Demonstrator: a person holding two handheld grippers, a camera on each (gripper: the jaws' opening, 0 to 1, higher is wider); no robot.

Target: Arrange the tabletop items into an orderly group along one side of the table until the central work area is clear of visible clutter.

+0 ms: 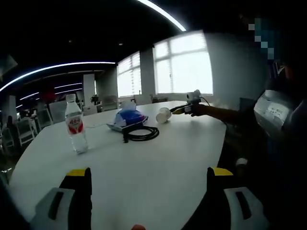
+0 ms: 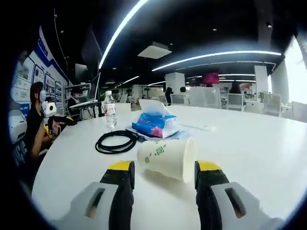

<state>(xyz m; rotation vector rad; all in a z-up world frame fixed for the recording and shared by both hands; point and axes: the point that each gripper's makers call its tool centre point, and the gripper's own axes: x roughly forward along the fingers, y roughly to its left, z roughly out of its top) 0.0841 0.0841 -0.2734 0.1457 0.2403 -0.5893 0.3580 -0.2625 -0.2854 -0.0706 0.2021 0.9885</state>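
Here, both grippers (image 1: pixel 148 179) (image 2: pixel 163 175) gape; a tipped paper cup (image 2: pixel 168 158) lies between right's jaws.

White bench (image 2: pixel 249 143), wide and rounded. Paper cup (image 2: pixel 168 158) on its side just ahead of the right claw (image 2: pixel 163 179), between the jaws. Beyond it, blue tissue pack (image 2: pixel 154 123); coiled black cable (image 2: pixel 116 141) ahead to the left; water bottle (image 2: pixel 110 109) upright, farther off. Thin white strip (image 2: pixel 199 127) past the pack.

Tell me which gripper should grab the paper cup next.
Right. The right gripper is open with the tipped paper cup lying between its jaws. The left gripper is open too, far across the table.
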